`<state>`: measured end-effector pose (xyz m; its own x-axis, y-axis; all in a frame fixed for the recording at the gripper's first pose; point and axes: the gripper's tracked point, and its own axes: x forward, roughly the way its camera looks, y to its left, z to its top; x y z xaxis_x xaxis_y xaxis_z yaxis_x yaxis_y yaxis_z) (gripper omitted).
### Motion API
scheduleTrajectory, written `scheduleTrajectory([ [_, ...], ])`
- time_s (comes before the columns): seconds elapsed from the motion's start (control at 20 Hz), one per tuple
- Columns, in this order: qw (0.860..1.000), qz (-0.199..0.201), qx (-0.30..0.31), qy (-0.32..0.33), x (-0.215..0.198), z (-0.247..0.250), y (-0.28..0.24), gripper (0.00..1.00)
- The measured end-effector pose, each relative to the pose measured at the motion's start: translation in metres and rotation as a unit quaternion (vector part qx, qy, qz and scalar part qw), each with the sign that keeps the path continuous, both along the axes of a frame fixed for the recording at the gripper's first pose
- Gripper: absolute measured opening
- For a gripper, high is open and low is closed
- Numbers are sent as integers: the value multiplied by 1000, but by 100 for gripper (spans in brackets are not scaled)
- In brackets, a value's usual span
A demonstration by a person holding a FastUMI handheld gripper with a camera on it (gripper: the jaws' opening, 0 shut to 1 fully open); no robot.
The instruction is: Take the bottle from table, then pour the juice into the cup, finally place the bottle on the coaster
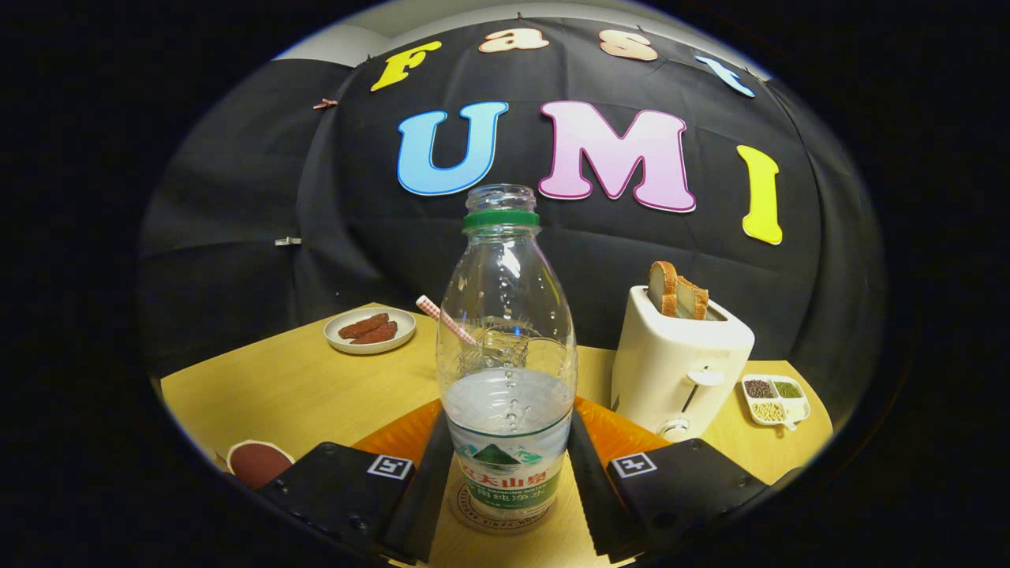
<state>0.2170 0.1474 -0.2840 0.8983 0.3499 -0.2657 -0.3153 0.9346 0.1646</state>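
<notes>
One bottle [506,355], green-printed label | hand-held gripper [505,493] fingers flank it | on coaster [505,517]

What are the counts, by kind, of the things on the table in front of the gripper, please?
Bottles: 1
Cups with a straw: 1
Toasters: 1
Bread slices: 2
Dishes: 2
Coasters: 2
Mats: 1
Total: 10

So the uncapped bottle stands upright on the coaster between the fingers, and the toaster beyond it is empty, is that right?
Not quite: the gripper view shows the toaster holding two slices of bread. The rest holds: the uncapped bottle stands upright on the coaster, between the fingers of the gripper.
</notes>
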Motion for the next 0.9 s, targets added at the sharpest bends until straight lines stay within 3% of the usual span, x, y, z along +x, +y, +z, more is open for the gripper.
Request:
scheduleTrajectory([
  [0.55,1000,11,-4,-15,-3,-18,7,78],
  [0.75,1000,13,2,11,-14,-30,8,79],
  [0.9,1000,14,4,21,-19,-34,7,87],
])
